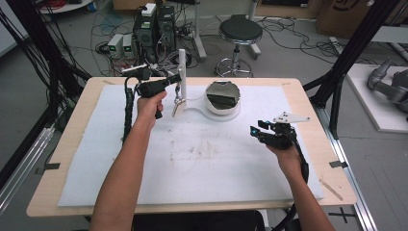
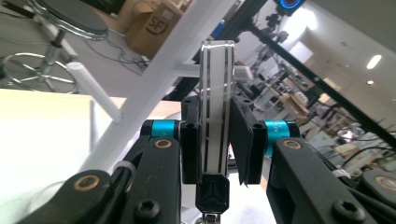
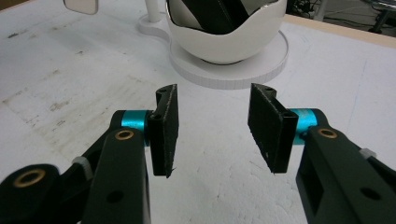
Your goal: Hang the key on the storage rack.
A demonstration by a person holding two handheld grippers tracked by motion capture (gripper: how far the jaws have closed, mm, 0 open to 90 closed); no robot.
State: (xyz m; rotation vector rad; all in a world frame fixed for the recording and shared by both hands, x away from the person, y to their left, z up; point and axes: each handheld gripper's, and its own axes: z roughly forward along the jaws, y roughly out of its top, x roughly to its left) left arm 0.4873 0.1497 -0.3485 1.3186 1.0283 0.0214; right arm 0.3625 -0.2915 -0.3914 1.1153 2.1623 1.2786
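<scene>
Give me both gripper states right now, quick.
Left gripper: closed on a striped strap beside the white stand.
Right gripper: open, holding nothing, above the white mat.

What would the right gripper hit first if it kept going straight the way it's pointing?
Probably the white bowl on its round white base. The right gripper points straight at it, fingers open with nothing between them, and bare white table cover lies before it. Depth is uncertain.

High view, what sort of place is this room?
Probably a robotics lab or workshop: black desktop computer towers amid tangled floor cables, a round black stool, and a grey robot arm at the right edge.
</scene>
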